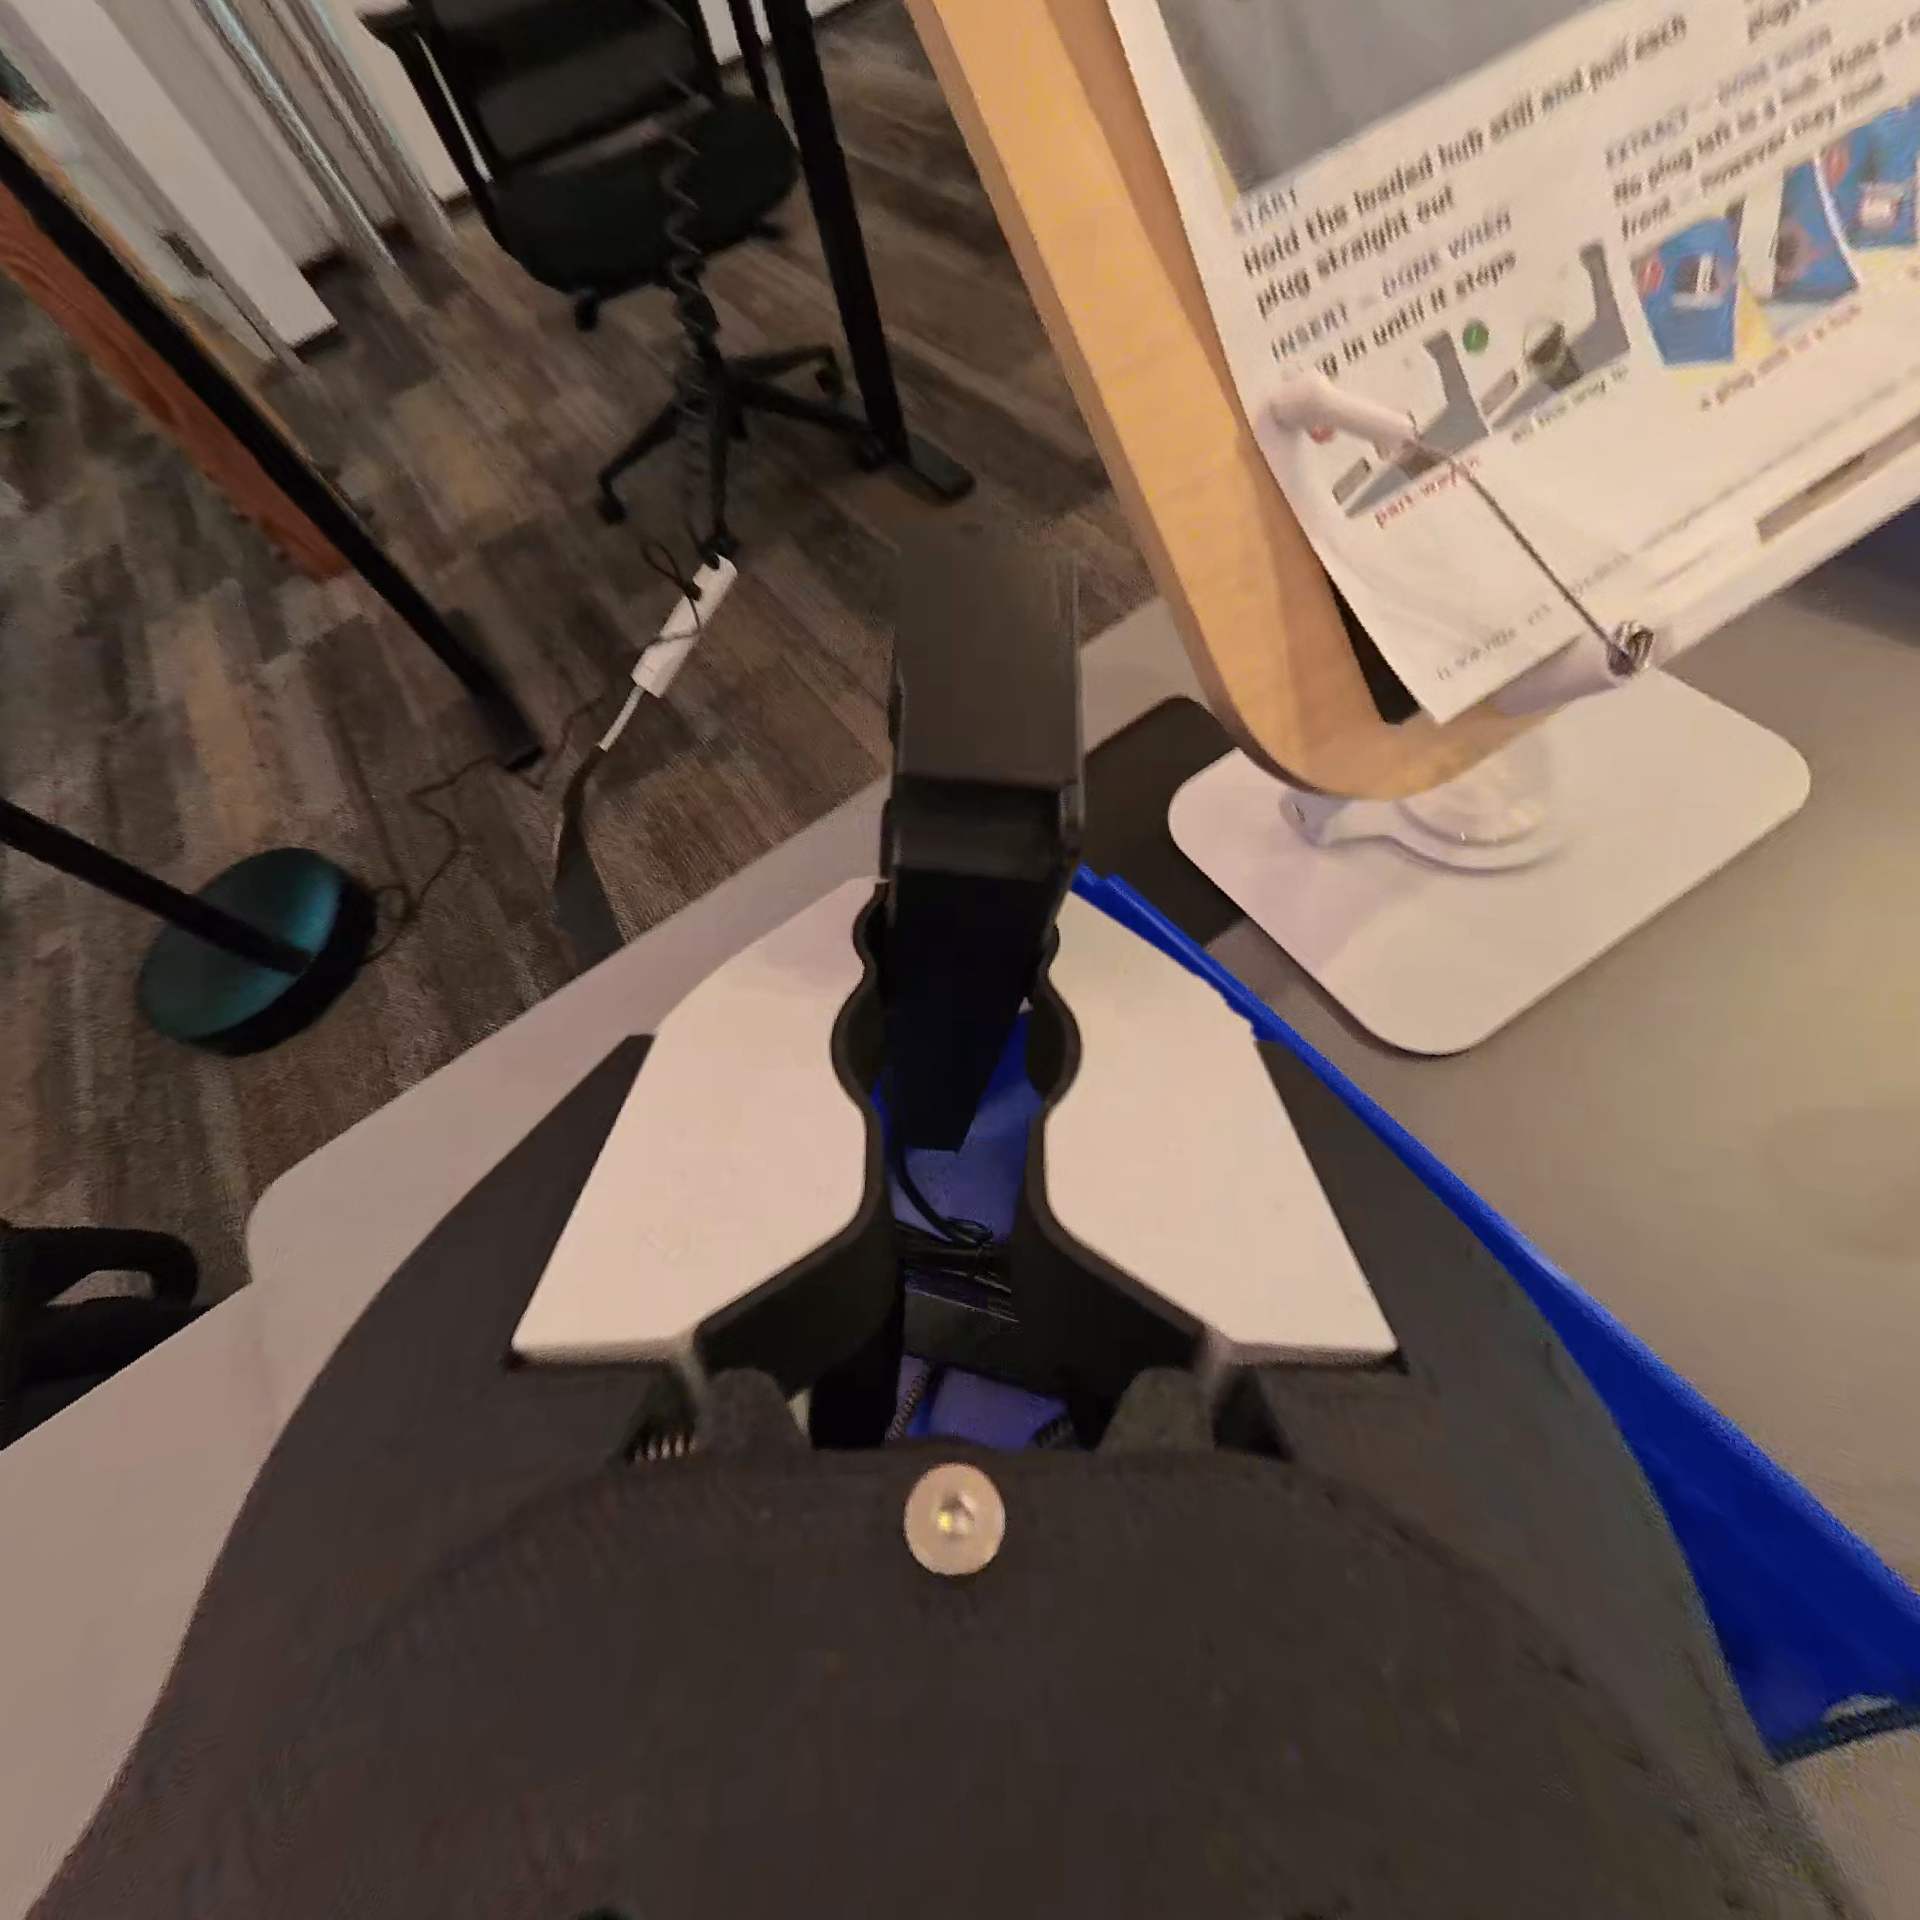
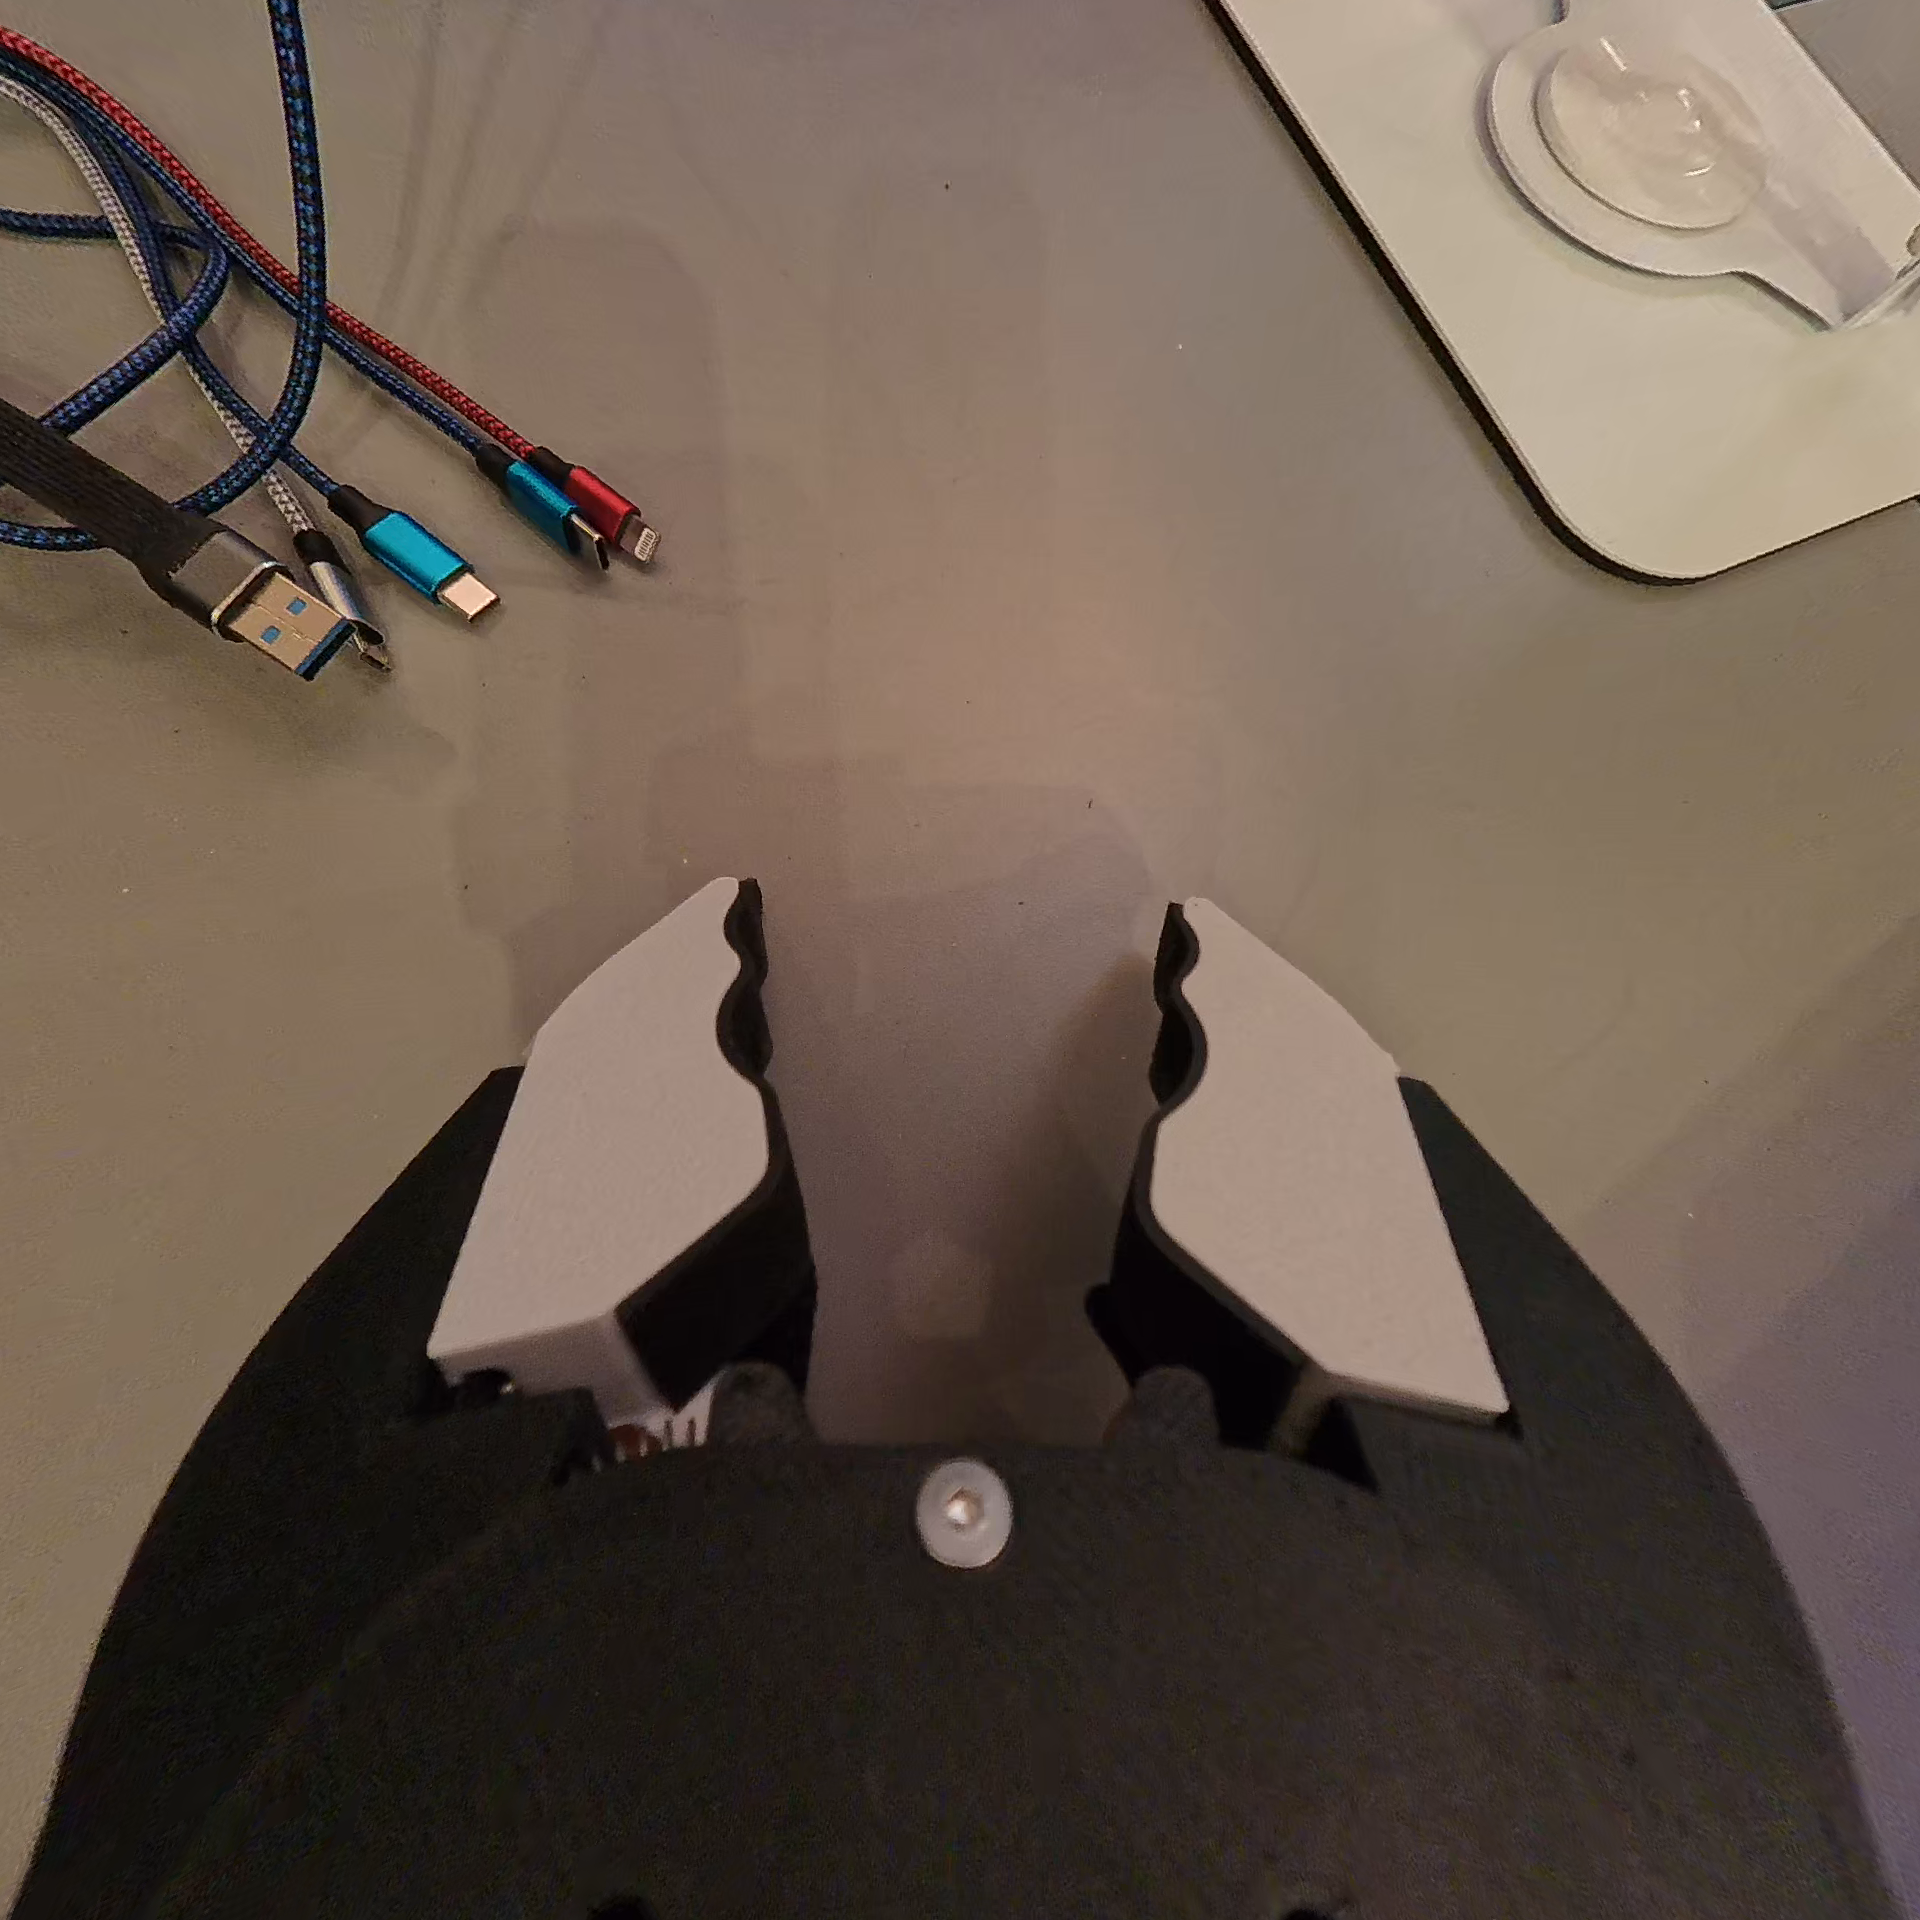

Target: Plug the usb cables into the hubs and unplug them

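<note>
Clearly, the hub is already in hand and no cable is.

Step in hand: judged from the scene, this is the hold-the-hub stage ahead of an insertion; none of the plugs is picked up yet.

Left gripper [image 1: 971, 935]: its white fingers [image 1: 727, 1164] stand narrowly apart, pressed on both sides of a black hub [image 1: 982, 727] that sticks out forward past the fingertips. The hub is lifted above the grey table [image 1: 1662, 1091], near the table's edge.

Under the hub: a blue sheet or bag [image 1: 1621, 1382] lies on the table just behind and to the right of the hub; what it is I cannot tell.

Right gripper [image 2: 961, 904]: wide open, nothing between its fingers, only bare table [image 2: 935, 623] below.

Cables: a bundle of braided usb cables [image 2: 260, 312] lies on the table, forward and well to the left of the right gripper, plugs pointing toward it. A silver wide plug [image 2: 260, 613] is nearest, then a teal plug [image 2: 426, 566], then a teal and red pair [image 2: 582, 509].

Next move, as I judge it: the right gripper should swing left to the bundle, close on one plug body, and line it up with a port on the hub. The plugs lie close together, so picking one alone needs care.

Beyond the hub: a white stand base [image 1: 1507, 883] carries a wooden-framed board [image 1: 1143, 364] with an instruction sheet [image 1: 1610, 364].

Farthest: an office chair [image 1: 665, 208] on the floor.
</note>
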